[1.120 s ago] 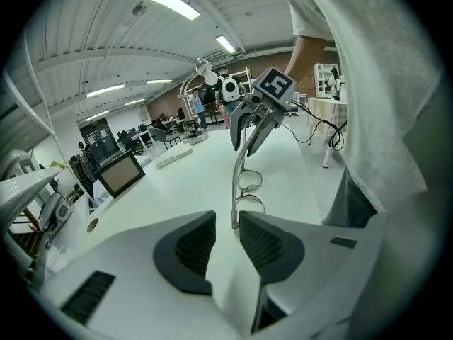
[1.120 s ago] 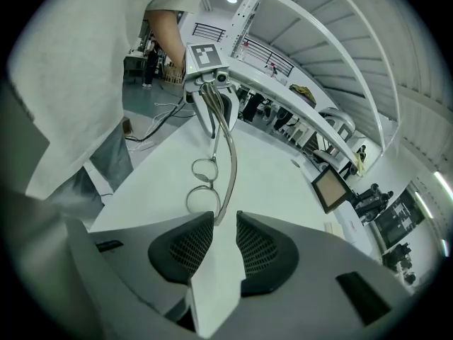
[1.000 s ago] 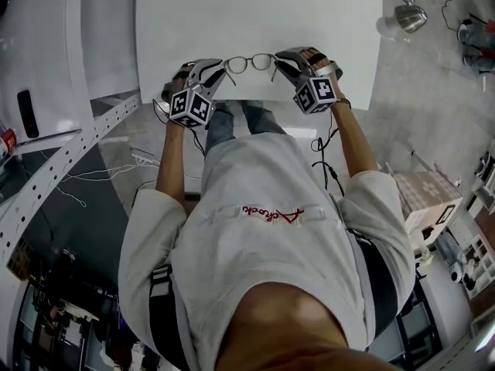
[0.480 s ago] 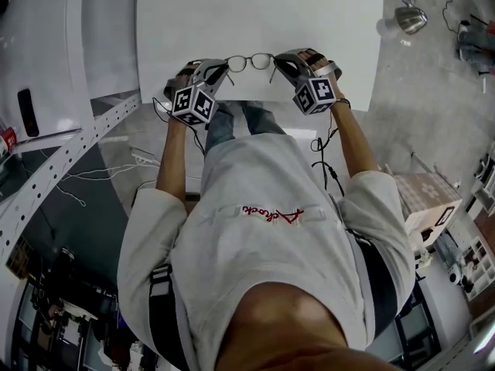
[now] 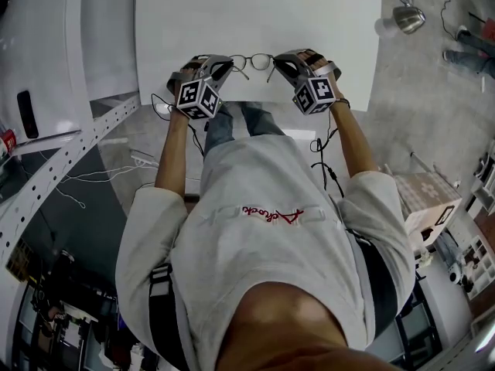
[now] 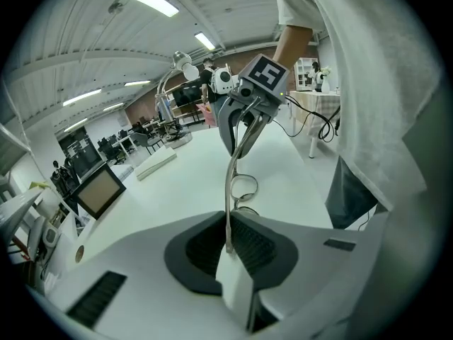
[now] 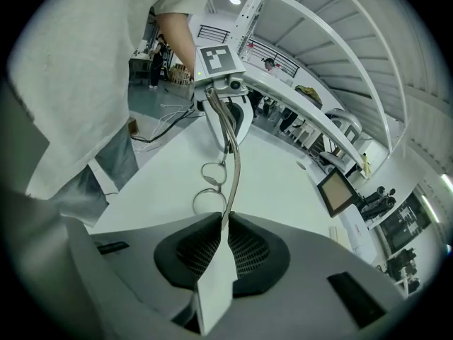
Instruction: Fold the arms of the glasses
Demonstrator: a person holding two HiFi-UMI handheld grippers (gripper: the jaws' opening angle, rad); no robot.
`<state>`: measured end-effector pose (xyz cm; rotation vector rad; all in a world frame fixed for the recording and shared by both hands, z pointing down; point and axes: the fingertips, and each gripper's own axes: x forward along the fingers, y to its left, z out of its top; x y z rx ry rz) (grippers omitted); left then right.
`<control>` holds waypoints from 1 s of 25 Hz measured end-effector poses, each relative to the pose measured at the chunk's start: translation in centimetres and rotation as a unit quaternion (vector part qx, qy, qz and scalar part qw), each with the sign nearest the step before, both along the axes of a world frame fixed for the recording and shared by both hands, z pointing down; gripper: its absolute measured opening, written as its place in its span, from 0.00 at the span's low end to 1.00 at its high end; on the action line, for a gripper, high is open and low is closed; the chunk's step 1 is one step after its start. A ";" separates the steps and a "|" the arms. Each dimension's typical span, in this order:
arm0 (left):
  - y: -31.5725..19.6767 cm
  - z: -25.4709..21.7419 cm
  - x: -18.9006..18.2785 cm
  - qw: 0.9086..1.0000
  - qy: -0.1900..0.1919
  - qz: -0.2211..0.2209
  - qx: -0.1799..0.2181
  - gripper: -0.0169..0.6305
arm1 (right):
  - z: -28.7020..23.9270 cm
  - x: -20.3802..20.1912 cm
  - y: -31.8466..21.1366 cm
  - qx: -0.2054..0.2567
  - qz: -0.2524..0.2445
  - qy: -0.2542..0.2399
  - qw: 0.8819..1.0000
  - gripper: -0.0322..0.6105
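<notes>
While tiny overhead, glasses [image 5: 261, 61], lenses [image 7: 211, 202] clear close-up

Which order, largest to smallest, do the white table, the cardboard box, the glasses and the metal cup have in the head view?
1. white table
2. cardboard box
3. glasses and metal cup: about alike, so unranked

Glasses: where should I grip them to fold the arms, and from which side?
Grip each arm near its tip, coming from the wearer's side, one gripper per arm: the glasses are open, arms pointing back toward you. The left gripper and right gripper are closing on those tips now.
</notes>
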<state>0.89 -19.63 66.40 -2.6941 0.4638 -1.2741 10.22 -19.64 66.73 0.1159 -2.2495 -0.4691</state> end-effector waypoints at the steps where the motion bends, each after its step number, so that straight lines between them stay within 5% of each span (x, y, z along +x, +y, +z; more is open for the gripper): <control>1: 0.0 0.1 0.4 1.000 -0.001 0.006 -0.001 0.10 | 0.0 0.0 0.0 -0.001 0.001 0.000 1.000 0.12; 11: -0.4 2.9 3.2 0.997 -0.035 0.055 -0.031 0.10 | 0.1 -0.1 0.1 -0.006 -0.002 0.000 1.000 0.12; 25: -0.8 3.2 3.3 0.997 -0.013 0.052 -0.047 0.10 | 0.2 -1.1 -0.1 -0.018 -0.014 0.018 1.000 0.12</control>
